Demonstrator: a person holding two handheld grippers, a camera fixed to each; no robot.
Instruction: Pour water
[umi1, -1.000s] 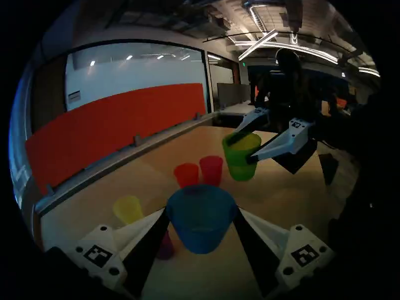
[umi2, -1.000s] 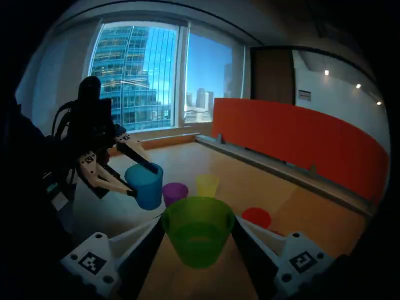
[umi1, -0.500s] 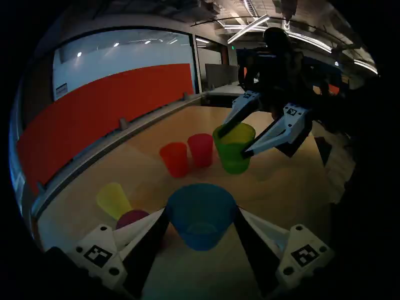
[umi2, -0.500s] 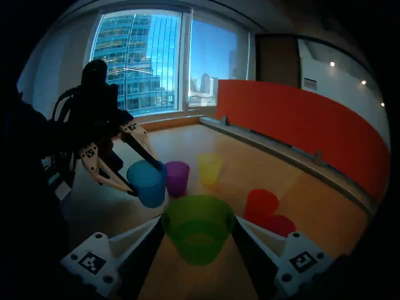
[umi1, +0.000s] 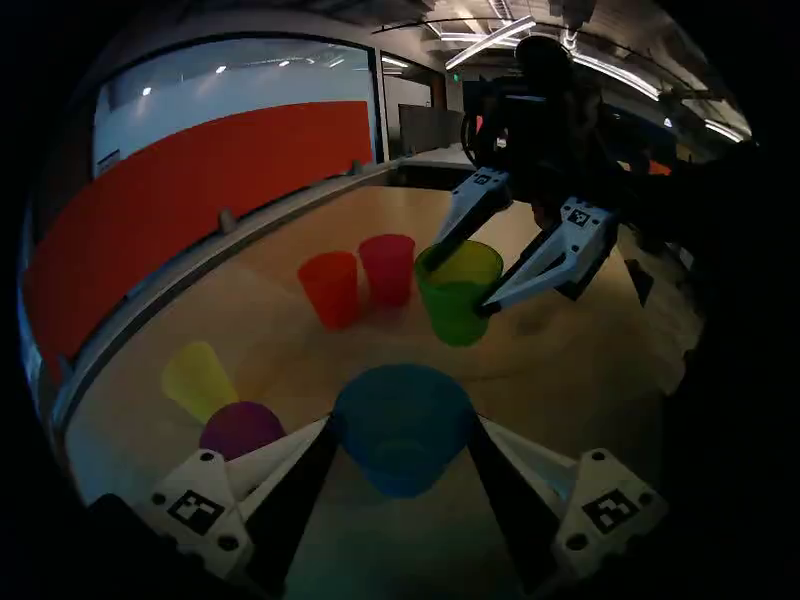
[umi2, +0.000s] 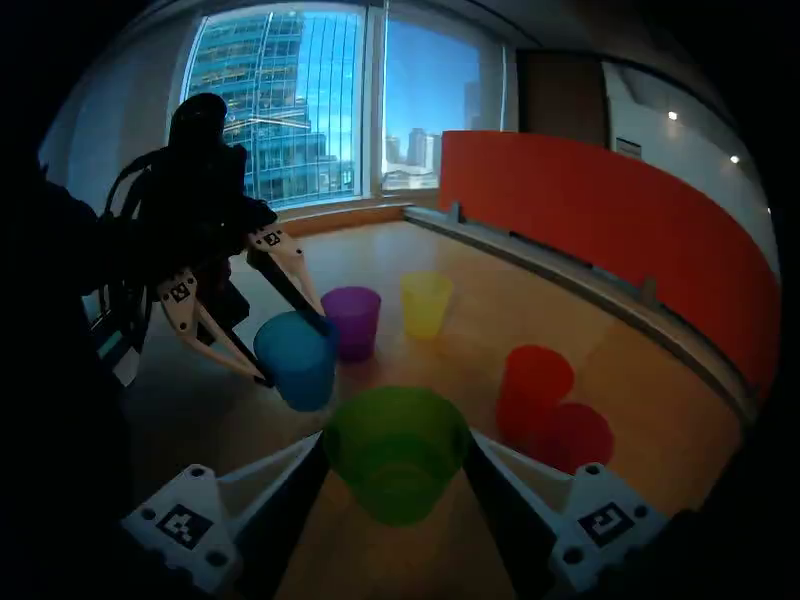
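My left gripper (umi1: 402, 445) is shut on a blue cup (umi1: 402, 438), held above the wooden table (umi1: 560, 370); the same blue cup (umi2: 295, 358) appears at mid-left in the right gripper view, between the left gripper's fingers (umi2: 285, 268). My right gripper (umi2: 396, 462) is shut on a green cup (umi2: 396, 450) that holds some water. In the left gripper view the green cup (umi1: 457, 290) hangs ahead of me, tipped slightly, gripped by the right gripper (umi1: 460, 285).
On the table stand an orange cup (umi1: 330, 288), a red cup (umi1: 387, 268), a yellow cup (umi1: 196, 378) and a purple cup (umi1: 240, 430). An orange partition (umi2: 620, 220) runs along the table's far edge. Tall windows (umi2: 290, 110) lie behind a person's dark outline (umi2: 190, 220).
Both grippers have tilted downward over the table, so the standing cups show more fully and lower. The green cup has drifted a little closer and leftward in the left gripper view.
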